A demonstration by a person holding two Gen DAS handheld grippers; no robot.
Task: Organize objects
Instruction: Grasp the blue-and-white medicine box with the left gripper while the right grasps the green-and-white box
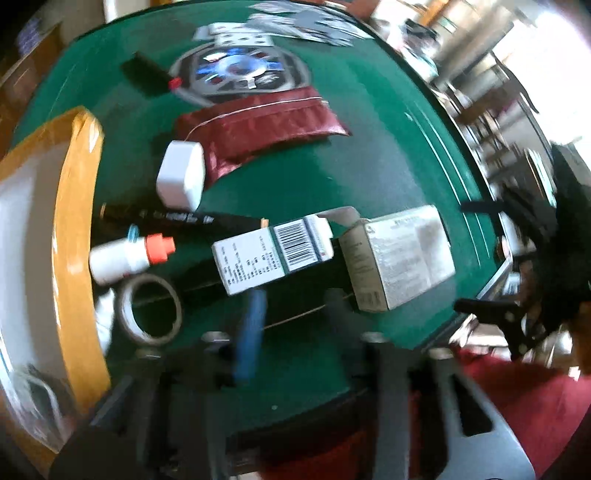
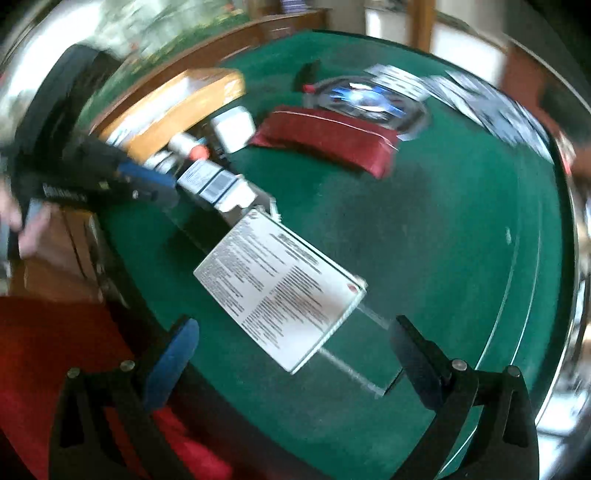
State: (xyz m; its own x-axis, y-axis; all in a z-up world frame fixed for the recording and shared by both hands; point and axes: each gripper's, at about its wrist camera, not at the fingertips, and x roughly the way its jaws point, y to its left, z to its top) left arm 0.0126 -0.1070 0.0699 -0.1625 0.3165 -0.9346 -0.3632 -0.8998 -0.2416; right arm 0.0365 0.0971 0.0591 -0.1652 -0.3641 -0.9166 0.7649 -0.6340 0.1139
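On the green table (image 1: 332, 177) lie a barcode box (image 1: 273, 254), a larger white printed box (image 1: 399, 258), a white bottle with an orange cap (image 1: 129, 256), a black marker (image 1: 177, 218), a tape roll (image 1: 151, 312), a white adapter (image 1: 181, 179) and a dark red pouch (image 1: 266, 125). My left gripper (image 1: 295, 317) is open just before the two boxes, its fingers blurred. In the right wrist view my right gripper (image 2: 291, 343) is open, its jaws either side of the near end of the white printed box (image 2: 280, 291). The left gripper (image 2: 147, 184) shows there beside the barcode box (image 2: 218, 184).
An orange-rimmed box (image 1: 74, 240) stands at the table's left. A round blue and silver centrepiece (image 1: 236, 72), a black lighter-like object (image 1: 147, 74) and playing cards (image 1: 295, 18) lie at the far side. The table edge (image 1: 480, 206) curves on the right.
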